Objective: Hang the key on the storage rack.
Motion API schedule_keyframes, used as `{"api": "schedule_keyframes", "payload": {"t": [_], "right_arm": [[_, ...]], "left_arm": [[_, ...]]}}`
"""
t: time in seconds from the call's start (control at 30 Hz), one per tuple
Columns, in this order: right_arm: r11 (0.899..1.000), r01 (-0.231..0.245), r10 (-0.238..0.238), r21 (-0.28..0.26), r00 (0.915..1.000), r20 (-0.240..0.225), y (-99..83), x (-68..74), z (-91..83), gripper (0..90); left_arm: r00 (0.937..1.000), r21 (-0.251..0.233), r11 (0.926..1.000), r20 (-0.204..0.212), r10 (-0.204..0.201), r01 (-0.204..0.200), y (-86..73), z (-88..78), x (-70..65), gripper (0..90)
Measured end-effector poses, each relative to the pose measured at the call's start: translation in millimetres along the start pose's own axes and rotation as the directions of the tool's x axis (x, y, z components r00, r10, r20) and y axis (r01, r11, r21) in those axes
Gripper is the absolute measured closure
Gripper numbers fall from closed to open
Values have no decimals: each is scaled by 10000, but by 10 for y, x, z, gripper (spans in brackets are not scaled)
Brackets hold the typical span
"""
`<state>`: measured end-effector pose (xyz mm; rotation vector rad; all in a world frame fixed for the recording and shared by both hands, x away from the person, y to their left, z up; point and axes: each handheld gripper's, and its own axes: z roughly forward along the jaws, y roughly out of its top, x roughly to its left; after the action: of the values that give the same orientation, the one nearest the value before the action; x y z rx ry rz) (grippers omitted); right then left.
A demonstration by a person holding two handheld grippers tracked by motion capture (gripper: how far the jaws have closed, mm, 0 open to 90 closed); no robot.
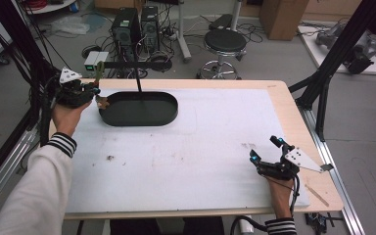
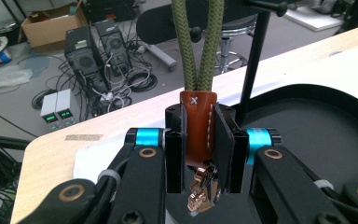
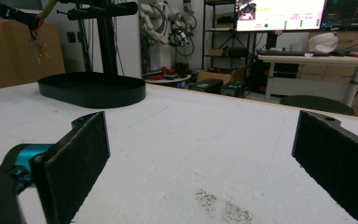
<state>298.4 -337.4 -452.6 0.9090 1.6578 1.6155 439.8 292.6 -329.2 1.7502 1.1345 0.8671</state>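
Observation:
My left gripper [image 1: 97, 93] is shut on the brown leather tab [image 2: 196, 122] of a key strap, at the left end of a black oval tray [image 1: 138, 108]. The strap's olive rope loop [image 2: 200, 46] rises above the jaws and a copper clasp [image 2: 201, 192] hangs below them. From the tray rises a thin black post [image 1: 138, 81] carrying a horizontal bar [image 1: 132, 64]. My right gripper [image 1: 264, 148] rests open on the white mat [image 1: 191, 147] near the front right, nothing between its pads [image 3: 74, 158]. In the right gripper view the tray [image 3: 93, 88] and hanging strap [image 3: 36, 46] sit far left.
The wooden table edge [image 1: 293, 112] borders the mat on the right. A few dark specks [image 3: 219, 205] lie on the mat. Beyond the table stand a black stool [image 1: 224, 41], computer towers [image 1: 134, 27] with cables, and slanted black frame struts [image 1: 338, 58].

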Motion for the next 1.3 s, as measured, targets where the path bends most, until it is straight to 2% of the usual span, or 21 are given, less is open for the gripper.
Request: {"api": "schedule_keyframes", "payload": {"t": [0.13, 0.27, 0.33, 0.6, 0.8, 1.03, 1.1, 1.3], "right_arm": [[10000, 4, -4, -12, 10000, 0, 0, -2, 0, 30], [10000, -20, 20, -16, 10000, -10, -1, -1, 0, 30], [10000, -12, 12, -18, 10000, -5, -1, -2, 0, 30], [10000, -27, 27, -20, 10000, -13, -2, -3, 0, 30], [10000, -25, 25, -28, 10000, -14, -2, -3, 0, 30], [10000, -81, 81, -26, 10000, -8, -2, -1, -2, 30], [10000, -91, 91, -18, 10000, -21, -2, -3, -4, 31], [9999, -105, 105, -28, 9999, -13, -2, -2, -4, 30]], "left_arm": [[9998, -17, 9999, -69, -171, 171, -16, 54, -9, 755], [9997, 35, 9998, -162, -176, 176, -32, 99, -26, 754], [9993, 117, 9998, -337, -182, 186, -38, 118, -28, 754], [9991, 78, 9994, -267, -338, 340, -59, 188, -57, 754], [9985, 180, 9993, -456, -313, 321, -78, 240, -61, 754], [9965, 100, 9982, -608, -577, 584, -112, 332, -49, 754], [9964, 217, 9983, -679, -516, 532, -115, 365, -47, 754], [9957, 404, 9967, -629, -685, 711, -170, 452, -30, 754]]}}
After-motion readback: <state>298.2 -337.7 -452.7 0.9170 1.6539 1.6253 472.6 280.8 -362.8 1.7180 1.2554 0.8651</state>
